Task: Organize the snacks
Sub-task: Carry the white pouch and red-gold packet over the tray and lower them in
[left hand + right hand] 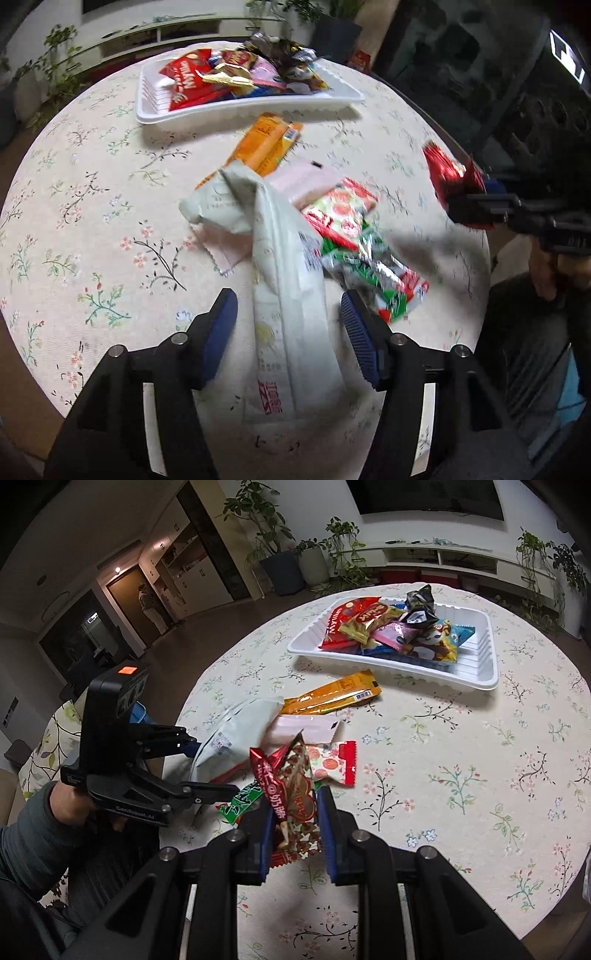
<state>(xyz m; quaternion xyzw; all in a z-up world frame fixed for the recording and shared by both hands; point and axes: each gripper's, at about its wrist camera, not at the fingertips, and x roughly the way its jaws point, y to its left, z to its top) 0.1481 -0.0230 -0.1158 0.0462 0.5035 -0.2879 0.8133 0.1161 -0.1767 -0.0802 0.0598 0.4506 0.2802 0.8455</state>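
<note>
The white tray (476, 672) sits at the far side of the round table (480, 775), already heaped with snacks; it is my landmark. Short of the tray lies the loose pile. My left gripper (288, 325) stands released astride the long pale packet (288, 295), pads not touching it. My right gripper (295, 823) is clenched on the red-patterned packet (295, 797), held clear of the cloth. Procedure, as I judge it: carry right to above the tray, release low; close left squarely mid-packet.

Floral table (461, 775): tray (476, 672), snack packets (332, 698).
</note>
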